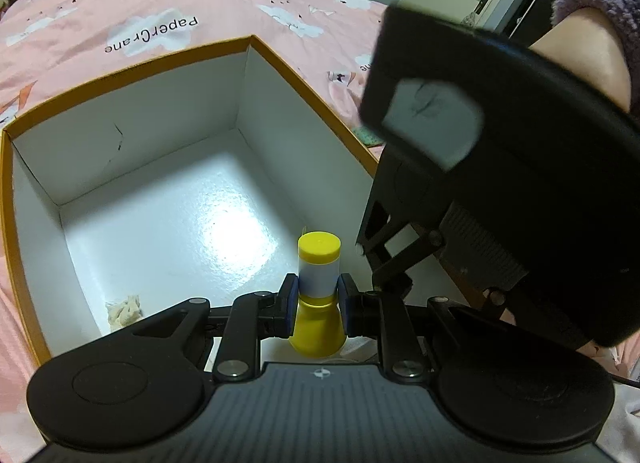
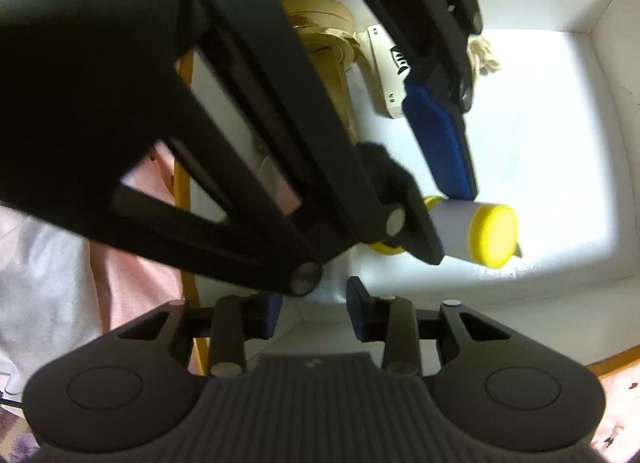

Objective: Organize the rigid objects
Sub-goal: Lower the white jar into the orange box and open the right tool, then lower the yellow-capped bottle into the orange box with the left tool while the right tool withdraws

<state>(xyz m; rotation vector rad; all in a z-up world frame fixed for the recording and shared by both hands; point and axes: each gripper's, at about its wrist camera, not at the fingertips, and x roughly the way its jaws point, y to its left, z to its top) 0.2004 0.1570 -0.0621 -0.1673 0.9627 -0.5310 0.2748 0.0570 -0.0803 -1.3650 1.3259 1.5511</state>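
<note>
A yellow bottle with a white label and yellow cap (image 1: 319, 283) is clamped between the blue pads of my left gripper (image 1: 318, 305), held over the inside of a white box with an orange rim (image 1: 160, 67). In the right wrist view the same bottle (image 2: 476, 233) shows in the left gripper's pads (image 2: 436, 143) above the box floor (image 2: 540, 123). My right gripper (image 2: 314, 313) is open and empty, just above the box's near wall, below the left gripper. Its black body (image 1: 500, 183) fills the right of the left wrist view.
A frayed rope piece (image 1: 124, 311) lies in the box corner, also seen in the right wrist view (image 2: 486, 55). A small beige box (image 2: 386, 75) and a tan object (image 2: 328, 35) sit in the box. The box rests on a pink bedspread (image 1: 160, 3).
</note>
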